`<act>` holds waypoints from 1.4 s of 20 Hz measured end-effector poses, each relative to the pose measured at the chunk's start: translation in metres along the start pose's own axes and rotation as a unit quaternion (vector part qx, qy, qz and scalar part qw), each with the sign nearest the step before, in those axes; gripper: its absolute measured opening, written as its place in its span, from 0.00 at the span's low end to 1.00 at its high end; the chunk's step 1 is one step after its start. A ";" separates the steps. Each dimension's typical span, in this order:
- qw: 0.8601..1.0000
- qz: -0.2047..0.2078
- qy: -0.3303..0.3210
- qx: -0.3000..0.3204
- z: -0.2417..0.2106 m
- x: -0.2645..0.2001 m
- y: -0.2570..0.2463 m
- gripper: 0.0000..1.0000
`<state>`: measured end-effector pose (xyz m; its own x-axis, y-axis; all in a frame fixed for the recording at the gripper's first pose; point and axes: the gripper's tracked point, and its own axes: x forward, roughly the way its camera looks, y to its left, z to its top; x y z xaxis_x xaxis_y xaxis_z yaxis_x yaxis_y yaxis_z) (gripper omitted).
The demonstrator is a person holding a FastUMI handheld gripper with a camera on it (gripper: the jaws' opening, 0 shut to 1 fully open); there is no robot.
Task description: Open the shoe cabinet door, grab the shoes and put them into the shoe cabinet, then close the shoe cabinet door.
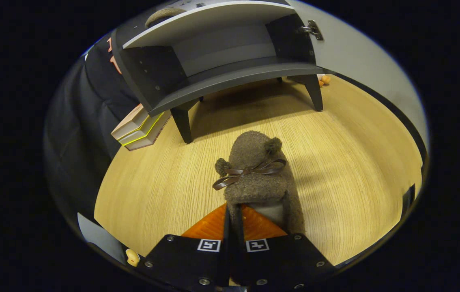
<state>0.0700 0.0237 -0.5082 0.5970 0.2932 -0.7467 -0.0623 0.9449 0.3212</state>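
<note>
Gripper view: looking along the fingers toward the shoe cabinet [230, 61] at the far side of the worktop [355, 170].
Hand-held gripper [234, 221]: fingers drawn nearly together, pinching the rear edge of a fuzzy brown slipper [256, 178] – a thin strip of its collar sits between them.
Slipper: toe pointing at the cabinet, a ribbon bow [250, 171] across the top and pompoms either side; I cannot tell whether it hangs clear of the worktop or rests on it.
Cabinet: door [360, 61] swung wide to its right on a hinge [312, 29], the shelf [234, 75] inside bare, the body raised on short legs [183, 123].
Other things: a stack of books [140, 129] to the left of the cabinet, beside its front leg; a small orange object [325, 79] on the worktop behind its right leg.
Step in hand: by my reading, carrying the slipper to the open shelf.
Doing it well: keep the pinch firm, since the soft collar could slip – raise the toe above the shelf's front lip before pushing in, aim between the two side walls, stay clear of the open door, and let go only once the sole lies flat on the shelf.
</note>
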 end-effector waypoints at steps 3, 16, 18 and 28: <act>1.000 -0.009 -0.002 -0.010 0.005 -0.006 0.000 0.08; 0.998 -0.006 -0.059 -0.028 0.058 -0.102 0.015 0.08; 0.997 0.001 -0.071 -0.032 0.071 -0.117 0.024 0.08; 0.989 0.010 -0.138 -0.056 0.148 -0.174 0.062 0.08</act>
<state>0.0804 0.0101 -0.2715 0.7899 0.2757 -0.5477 -0.1558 0.9541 0.2556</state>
